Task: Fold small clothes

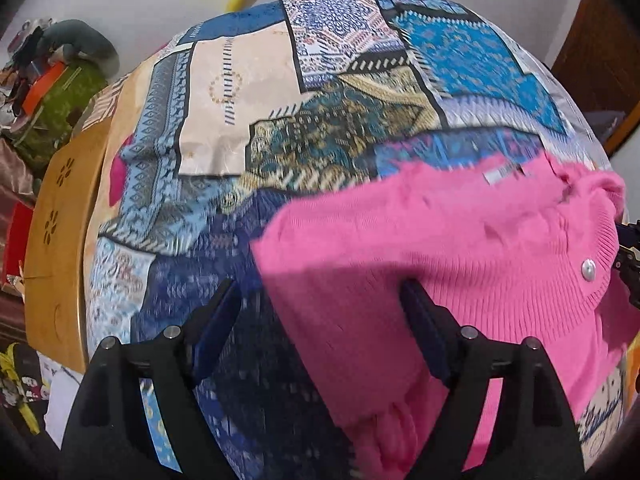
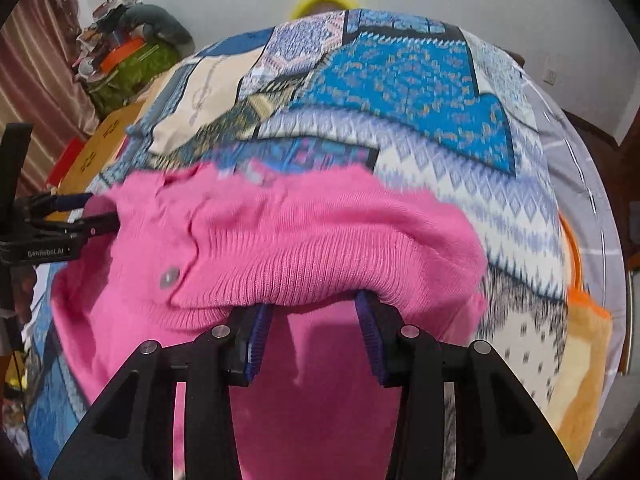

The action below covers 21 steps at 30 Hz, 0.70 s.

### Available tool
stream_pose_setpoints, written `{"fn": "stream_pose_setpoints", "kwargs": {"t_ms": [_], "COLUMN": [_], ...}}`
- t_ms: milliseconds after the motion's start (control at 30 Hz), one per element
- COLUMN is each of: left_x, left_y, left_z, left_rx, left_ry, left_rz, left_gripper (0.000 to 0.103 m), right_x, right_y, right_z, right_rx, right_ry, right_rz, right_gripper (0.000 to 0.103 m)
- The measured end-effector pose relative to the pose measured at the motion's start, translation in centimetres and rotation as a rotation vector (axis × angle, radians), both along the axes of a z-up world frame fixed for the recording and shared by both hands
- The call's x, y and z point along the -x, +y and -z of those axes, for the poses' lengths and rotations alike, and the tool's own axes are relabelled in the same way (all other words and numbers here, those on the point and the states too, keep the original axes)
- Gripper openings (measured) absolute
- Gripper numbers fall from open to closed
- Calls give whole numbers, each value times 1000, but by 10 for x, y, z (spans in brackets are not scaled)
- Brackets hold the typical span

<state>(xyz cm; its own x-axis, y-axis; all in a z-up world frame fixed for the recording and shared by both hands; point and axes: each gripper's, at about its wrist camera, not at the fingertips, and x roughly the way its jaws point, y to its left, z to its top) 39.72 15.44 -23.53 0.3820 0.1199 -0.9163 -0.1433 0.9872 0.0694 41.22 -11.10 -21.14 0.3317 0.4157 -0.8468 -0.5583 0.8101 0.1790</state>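
Where folded, ribbed pink cardigan point(image 2: 304, 236), one button.

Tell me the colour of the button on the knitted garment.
Silvery grey button on the pink cardigan; clearest in the left wrist view.

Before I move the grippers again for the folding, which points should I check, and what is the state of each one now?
1. Left gripper jaws open: ok. They stand wide, astride the edge of the pink sweater, not pinching it.
2. Right gripper holds the sweater: cannot tell. The ribbed fold hides its tips.
3. Sweater lies flat: not ok. The fold humps up.
4. Button side faces up: ok.
5. Room on the patterned cloth beyond the sweater: ok. Nothing lies there.
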Motion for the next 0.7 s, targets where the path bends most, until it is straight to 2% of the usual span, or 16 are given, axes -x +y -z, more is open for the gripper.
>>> {"fn": "stream_pose_setpoints", "kwargs": {"t_ms": [167,333,533,700], "left_x": [-24,-42,-33,-10], "left_y": [10,28,59,62], "left_z": [-2,-2,-16,-35], "left_rx": [-26,-134,-74,-74], "left_ry": [-27,-29,-62,-86], "left_rz": [-23,-69,-141,-129], "left_gripper": [83,83,83,83], "right_x": [-32,-53,-54,-53], "right_y": [14,15,-1,-24], "right_z": [-4,-12,-28,-52], "right_rx": [-4,-32,-46,-77], "right_ry": [-25,-34,-63,-67], "right_rz": [36,95,135,175], "right_gripper": [38,38,38,40]}}
